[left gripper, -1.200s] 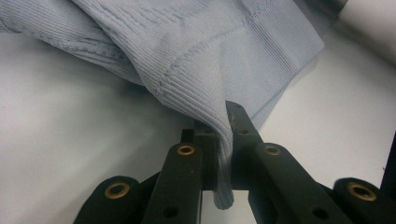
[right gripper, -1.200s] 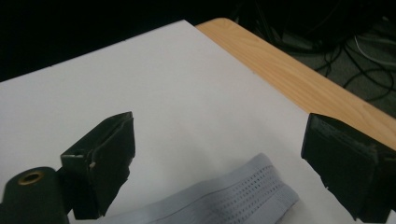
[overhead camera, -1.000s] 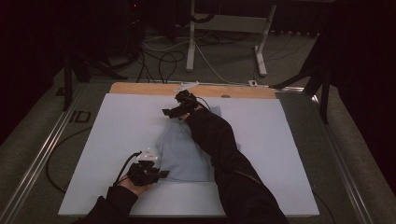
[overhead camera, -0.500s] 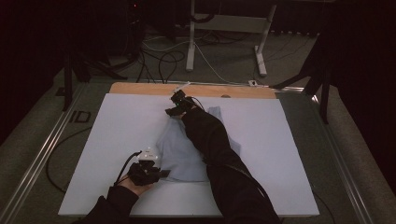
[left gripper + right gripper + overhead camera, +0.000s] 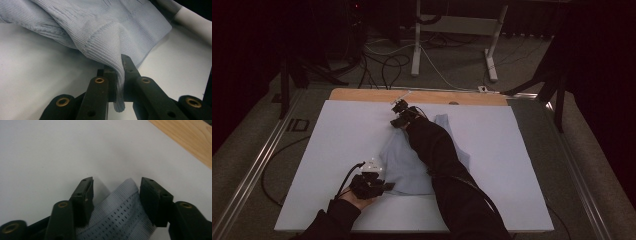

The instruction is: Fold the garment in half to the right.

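1. Nearest the person, the left gripper (image 5: 384, 186) is seen at the near left corner of the garment (image 5: 412, 165). In the left gripper view its jaws are closed tight on a ribbed knit fold (image 5: 110, 50); if it is pulled hard, the fold could slip free.
2. The pale blue garment is spread in the middle of the white board (image 5: 337, 145), partly hidden under the right forearm (image 5: 437, 150).
3. At the far edge, the right gripper (image 5: 116, 187) is held wide open, a perforated hem (image 5: 120, 215) lying loose between its jaws, ungripped. If it is lifted before closing, the hem would be left behind.
4. Farther off, a wooden strip (image 5: 362, 95) borders the board; cables (image 5: 382, 60) and a stand (image 5: 452, 25) are on the floor, well apart, blocking nothing.
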Demonstrator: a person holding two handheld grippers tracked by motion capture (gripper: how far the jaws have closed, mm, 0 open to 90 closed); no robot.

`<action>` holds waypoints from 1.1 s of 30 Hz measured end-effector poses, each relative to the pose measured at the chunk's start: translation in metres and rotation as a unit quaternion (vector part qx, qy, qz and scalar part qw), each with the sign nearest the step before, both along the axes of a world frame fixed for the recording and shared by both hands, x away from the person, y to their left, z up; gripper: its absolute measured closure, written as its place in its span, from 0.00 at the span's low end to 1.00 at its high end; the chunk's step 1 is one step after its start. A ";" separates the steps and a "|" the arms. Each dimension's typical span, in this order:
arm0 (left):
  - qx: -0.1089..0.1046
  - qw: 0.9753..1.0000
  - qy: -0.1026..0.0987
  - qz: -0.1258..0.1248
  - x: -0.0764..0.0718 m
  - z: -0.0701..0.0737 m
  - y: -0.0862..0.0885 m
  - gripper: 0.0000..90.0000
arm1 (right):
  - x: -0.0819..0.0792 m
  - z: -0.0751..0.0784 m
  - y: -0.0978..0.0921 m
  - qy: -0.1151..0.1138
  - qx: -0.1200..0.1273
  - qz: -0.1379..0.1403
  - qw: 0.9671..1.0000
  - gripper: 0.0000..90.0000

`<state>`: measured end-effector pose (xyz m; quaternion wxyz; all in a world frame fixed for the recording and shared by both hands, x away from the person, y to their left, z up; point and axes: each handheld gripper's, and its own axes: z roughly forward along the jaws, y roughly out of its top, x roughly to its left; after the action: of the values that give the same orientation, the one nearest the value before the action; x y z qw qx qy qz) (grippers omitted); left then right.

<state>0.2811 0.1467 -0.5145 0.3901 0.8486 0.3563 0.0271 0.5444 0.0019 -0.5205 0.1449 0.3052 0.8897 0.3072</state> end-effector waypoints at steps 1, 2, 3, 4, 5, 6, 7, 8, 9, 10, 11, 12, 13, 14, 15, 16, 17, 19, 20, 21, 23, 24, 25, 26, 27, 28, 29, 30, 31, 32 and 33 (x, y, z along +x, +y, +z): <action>0.000 1.000 0.000 0.000 0.000 0.000 0.000 0.95 | 0.000 0.000 0.000 0.000 0.000 0.000 1.000 0.55; 0.001 1.000 -0.001 0.000 0.000 0.000 0.000 0.95 | -0.001 -0.001 0.000 -0.004 -0.005 0.001 1.000 0.56; 0.003 1.000 -0.002 -0.001 0.000 0.000 0.000 0.95 | -0.002 -0.001 0.001 -0.004 -0.006 0.002 1.000 0.60; 0.003 1.000 -0.002 -0.001 0.000 0.000 0.000 0.95 | -0.002 -0.001 0.001 -0.004 -0.006 0.002 1.000 0.60; 0.003 1.000 -0.001 -0.002 0.000 0.000 0.000 0.95 | -0.002 -0.001 0.001 -0.005 -0.006 0.002 1.000 0.62; 0.006 1.000 -0.001 -0.003 0.000 -0.001 -0.001 0.95 | -0.003 -0.001 0.001 -0.006 -0.006 0.001 1.000 0.65; 0.005 1.000 0.000 -0.003 0.000 -0.001 -0.001 0.95 | -0.004 -0.001 0.001 -0.007 -0.008 0.004 1.000 0.69; 0.006 1.000 0.001 -0.003 0.000 -0.001 -0.001 0.95 | -0.005 0.000 0.001 -0.007 -0.009 0.005 1.000 0.72; 0.006 1.000 0.001 -0.003 0.000 -0.001 -0.001 0.95 | -0.005 0.000 0.001 -0.008 -0.011 0.008 1.000 0.75; 0.004 1.000 0.002 -0.002 0.000 -0.001 0.000 0.95 | -0.005 0.000 0.001 -0.008 -0.013 0.008 1.000 0.79; 0.003 1.000 0.003 -0.001 0.000 -0.002 0.000 0.95 | -0.005 0.000 0.000 -0.011 -0.016 0.009 1.000 0.83; 0.004 1.000 0.003 -0.001 0.000 -0.002 0.000 0.95 | -0.005 0.000 0.000 -0.012 -0.015 0.011 1.000 0.85; 0.005 1.000 0.004 -0.001 0.001 -0.002 0.000 0.95 | -0.005 0.001 0.000 -0.011 -0.018 0.012 1.000 0.88; 0.005 1.000 0.003 -0.002 0.001 -0.002 0.000 0.95 | -0.005 0.001 0.001 -0.014 -0.024 0.015 1.000 0.90; 0.004 1.000 0.006 0.000 0.001 -0.003 0.000 0.95 | -0.004 0.002 0.001 -0.013 -0.028 0.016 0.999 0.92; 0.004 1.000 0.006 0.000 0.001 -0.003 0.000 0.95 | -0.004 0.002 0.001 -0.009 -0.024 0.016 1.000 0.94; 0.004 1.000 0.007 0.001 0.001 -0.003 0.000 0.95 | -0.004 0.004 0.001 -0.010 -0.024 0.018 1.000 0.96; 0.004 1.000 0.006 0.000 0.001 -0.002 0.000 0.95 | -0.005 0.007 0.001 -0.017 -0.020 0.021 0.999 0.97; 0.004 1.000 0.006 0.000 0.001 -0.002 0.000 0.95 | -0.005 0.007 0.001 -0.017 -0.020 0.021 0.999 0.97; 0.004 1.000 0.005 0.000 0.001 -0.002 0.000 0.95 | -0.005 0.008 0.001 -0.019 -0.019 0.024 0.999 0.97; 0.003 1.000 0.006 0.001 0.000 -0.001 0.000 0.95 | -0.005 0.011 0.000 -0.022 -0.015 0.023 0.999 0.97; 0.004 1.000 0.004 -0.001 0.000 -0.001 -0.001 0.95 | -0.005 0.013 0.000 -0.021 -0.014 0.023 0.999 0.97; 0.004 1.000 0.004 -0.001 0.000 0.000 -0.001 0.95 | -0.005 0.015 0.000 -0.025 -0.012 0.024 0.999 0.97; 0.003 1.000 0.004 0.001 0.000 0.000 -0.001 0.95 | -0.005 0.017 0.000 -0.023 -0.008 0.023 0.999 0.97; 0.003 1.000 0.004 0.001 -0.001 0.001 -0.001 0.95 | -0.005 0.019 -0.001 -0.026 -0.006 0.024 0.999 0.97; 0.002 1.000 0.004 0.001 -0.001 0.001 -0.001 0.95 | -0.006 0.021 -0.001 -0.027 -0.006 0.023 0.999 0.97; 0.003 1.000 0.002 0.000 -0.001 0.002 -0.001 0.95 | -0.006 0.023 -0.002 -0.029 -0.009 0.027 0.999 0.97; 0.002 1.000 0.002 0.000 -0.001 0.003 -0.001 0.95 | -0.006 0.025 -0.002 -0.031 -0.010 0.024 0.999 0.97; 0.000 1.000 0.002 0.001 -0.001 0.003 -0.001 0.95 | -0.006 0.028 -0.004 -0.033 -0.006 0.023 0.999 0.97; 0.001 1.000 0.002 0.001 -0.001 0.004 -0.001 0.95 | -0.006 0.030 -0.005 -0.033 -0.002 0.020 0.999 0.97; 0.001 1.000 0.002 0.001 -0.001 0.004 -0.001 0.95 | -0.006 0.030 -0.005 -0.033 -0.002 0.020 0.999 0.97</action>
<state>0.2797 0.1454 -0.5100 0.3886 0.8487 0.3578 0.0260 0.5388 -0.0028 -0.4905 0.1690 0.2765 0.8909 0.3181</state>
